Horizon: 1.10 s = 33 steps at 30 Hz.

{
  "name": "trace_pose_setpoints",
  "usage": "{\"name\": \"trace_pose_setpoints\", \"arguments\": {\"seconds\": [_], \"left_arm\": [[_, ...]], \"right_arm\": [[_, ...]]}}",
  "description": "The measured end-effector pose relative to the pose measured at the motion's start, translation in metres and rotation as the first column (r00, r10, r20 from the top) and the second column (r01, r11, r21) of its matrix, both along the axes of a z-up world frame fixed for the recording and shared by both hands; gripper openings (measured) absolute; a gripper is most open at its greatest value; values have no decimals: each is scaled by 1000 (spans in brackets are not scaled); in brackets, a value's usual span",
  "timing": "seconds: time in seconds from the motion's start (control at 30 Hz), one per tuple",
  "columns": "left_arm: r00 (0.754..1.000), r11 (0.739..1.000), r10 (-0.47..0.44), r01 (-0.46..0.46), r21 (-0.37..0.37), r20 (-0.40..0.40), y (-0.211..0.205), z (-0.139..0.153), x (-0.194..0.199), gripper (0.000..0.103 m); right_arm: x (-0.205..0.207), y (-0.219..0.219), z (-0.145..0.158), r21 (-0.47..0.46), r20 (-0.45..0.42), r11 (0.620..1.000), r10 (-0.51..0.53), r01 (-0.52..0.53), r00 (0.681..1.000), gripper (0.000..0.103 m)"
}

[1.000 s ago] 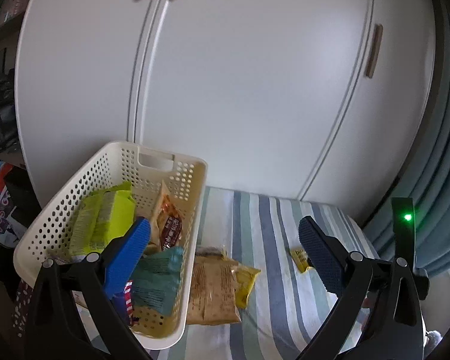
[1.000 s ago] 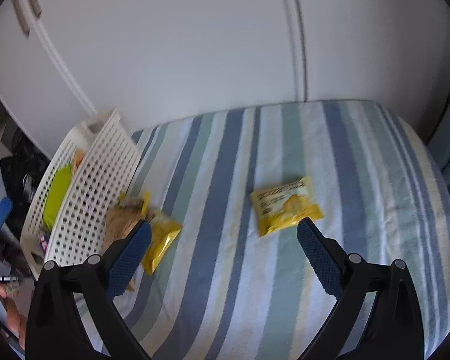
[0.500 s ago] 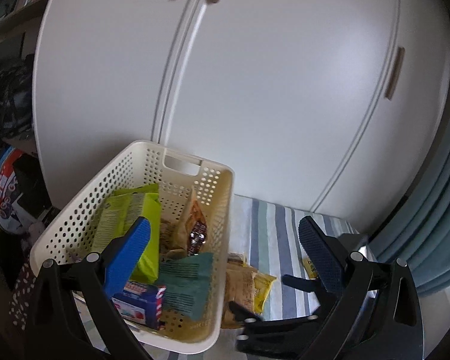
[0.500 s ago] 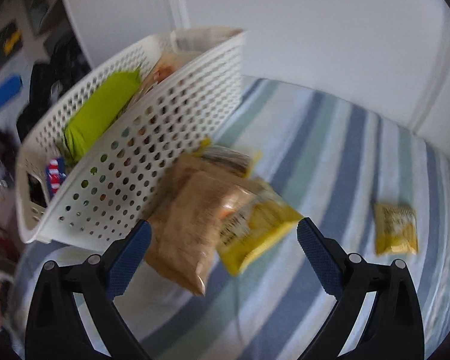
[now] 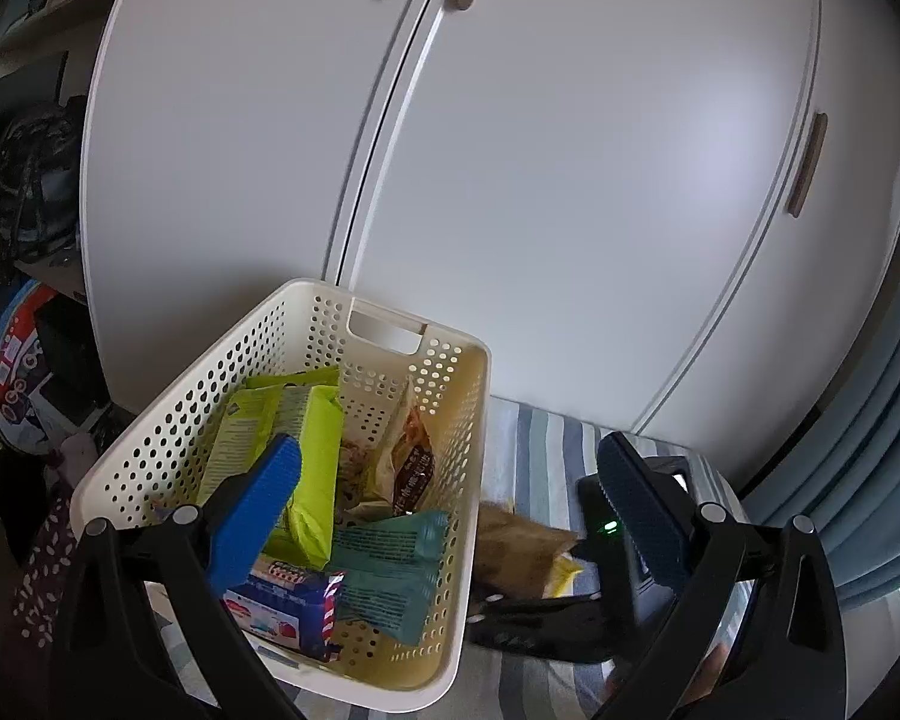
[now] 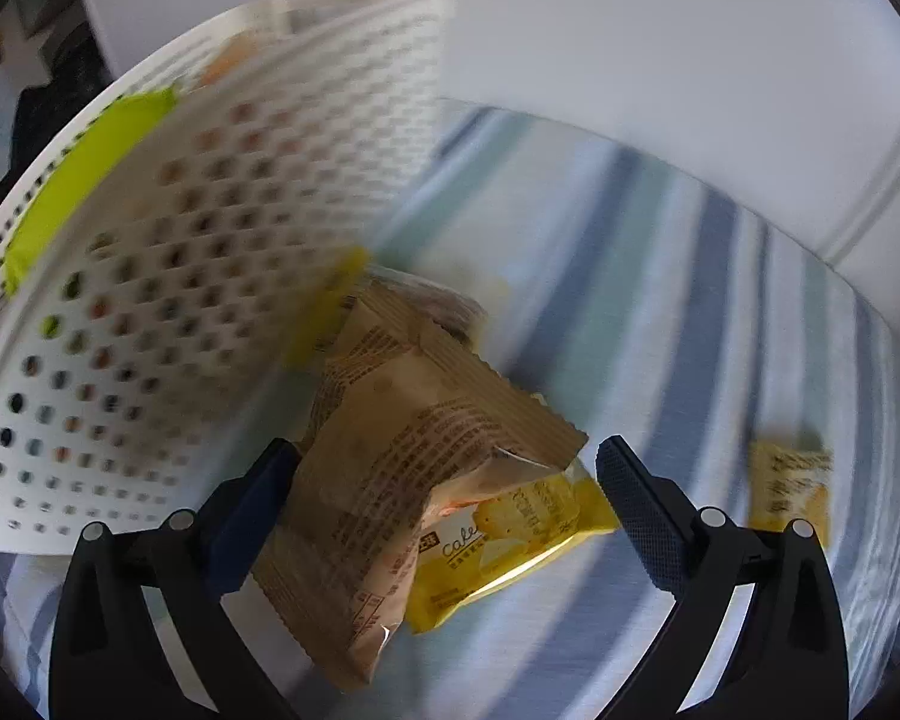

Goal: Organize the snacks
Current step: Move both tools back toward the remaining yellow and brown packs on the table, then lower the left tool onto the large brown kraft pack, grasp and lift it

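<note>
The right gripper, jaws spread wide, is straddling a brown paper snack packet lying at 3 o'clock of the white perforated plastic basket. The left gripper is hanging released over it.

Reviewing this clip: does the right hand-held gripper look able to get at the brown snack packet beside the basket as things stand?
Probably yes. The right hand-held gripper is open with the brown snack packet between its fingers and nothing covering the packet; the basket stands just to the side.
</note>
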State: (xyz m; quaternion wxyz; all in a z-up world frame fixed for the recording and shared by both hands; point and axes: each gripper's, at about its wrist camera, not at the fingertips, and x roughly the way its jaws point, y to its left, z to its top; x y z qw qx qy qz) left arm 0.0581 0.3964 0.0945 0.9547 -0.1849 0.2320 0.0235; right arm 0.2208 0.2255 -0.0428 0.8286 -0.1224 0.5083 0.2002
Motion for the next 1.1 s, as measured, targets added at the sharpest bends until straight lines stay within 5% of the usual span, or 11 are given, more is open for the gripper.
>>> {"name": "trace_pose_setpoints", "arguments": {"seconds": [0.27,0.47,0.7,0.93,1.1], "left_arm": [[1000,1000,-17,18,26,-19,-10,-4,6,100],[998,996,-56,59,65,-42,-29,-8,12,100],[984,975,-165,174,139,-72,-79,-14,21,100],[922,920,-318,356,162,-220,-133,-41,45,100],[855,900,-393,433,49,-338,-150,-68,74,100]], "right_arm": [[11,-68,5,-14,3,990,-137,137,991,98],[-7,-114,26,100,11,979,-178,176,984,98],[-11,-194,39,351,-25,866,-370,355,929,98],[-10,-226,23,295,-51,845,-452,445,891,98],[1,-237,17,302,-70,829,-473,471,878,98]]}}
